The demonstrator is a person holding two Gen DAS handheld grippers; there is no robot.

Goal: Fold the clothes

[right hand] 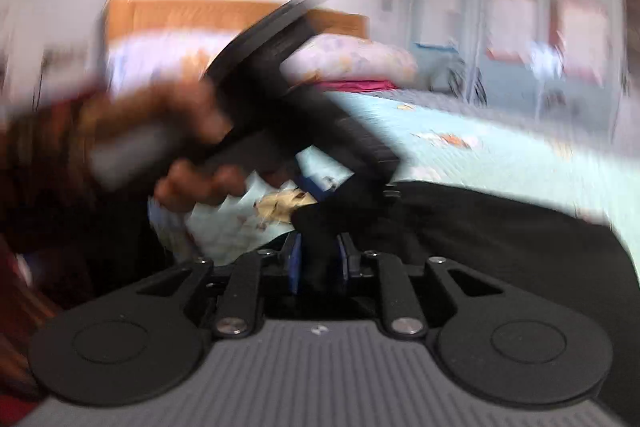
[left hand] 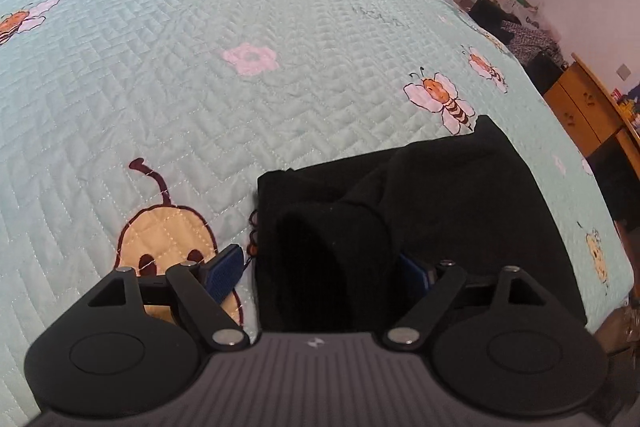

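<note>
- Black garment [left hand: 460, 195] of soft, thick-looking cloth lies bunched on the near right part of the bedspread [left hand: 200, 67], close to the bed's edge; it is so dark that seams and details cannot be made out.
- Its left edge runs fairly straight, a pointed corner sticks up at the far side beside a printed bee [left hand: 442, 99], and a rounded fold of it humps up nearest the camera.
- Bedspread is pale mint, quilted in a zigzag stitch, printed with bees, a pink flower [left hand: 251, 58] and a tan cartoon animal [left hand: 168, 243].
- Left gripper [left hand: 320, 267] stands wide open, its blue pads far apart: the rounded fold rises between them, the left pad clear of the cloth over the tan animal, the right pad just at the cloth's side. Whether that pad presses it cannot be told.
- In the right wrist view, heavily blurred, the right gripper [right hand: 318, 259] has its blue pads close together with a narrow ridge of the black garment [right hand: 500, 227] standing between them; the pads seem to pinch it, though the blur leaves that uncertain.
- That same view shows the person's hand [right hand: 192, 163] around the handle of the left gripper [right hand: 316, 187], which points down at the garment.
- Beyond lie a wooden headboard [right hand: 192, 15] and pillows [right hand: 352, 59].
</note>
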